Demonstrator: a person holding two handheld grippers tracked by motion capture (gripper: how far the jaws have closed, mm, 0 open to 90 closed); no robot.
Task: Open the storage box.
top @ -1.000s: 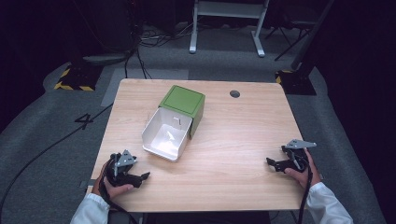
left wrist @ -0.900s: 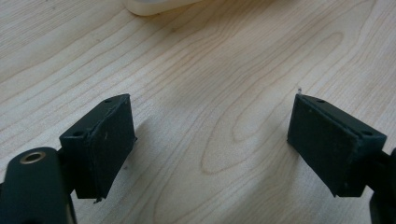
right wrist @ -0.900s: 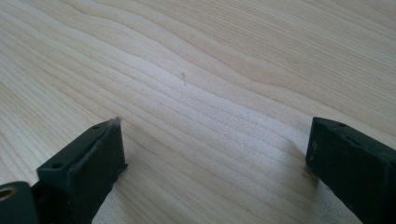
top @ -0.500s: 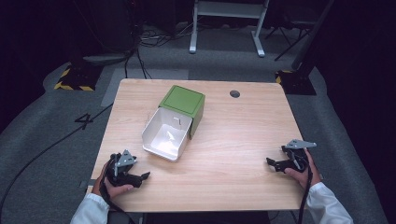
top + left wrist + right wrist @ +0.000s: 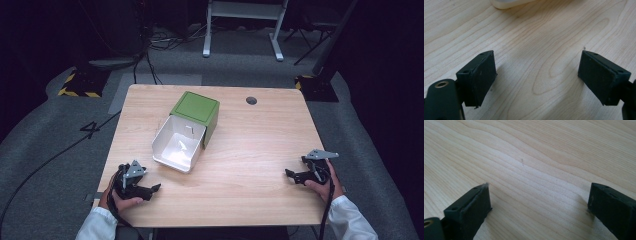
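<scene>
Green box [image 5: 196, 108] lay on its side mid-table [image 5: 260, 145], white open interior facing the near edge. Left gripper [image 5: 150, 189] rested at the near-left corner, jaws spread wide, holding nothing. Right gripper [image 5: 292, 174] sat near-right, jaws likewise parted and empty.

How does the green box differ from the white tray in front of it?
The green box is dark green and shows a closed flat top; the white tray is pale and open, with its inside visible. The box lies farther from the person; the tray lies nearer. Both are squarish and touch each other.
</scene>
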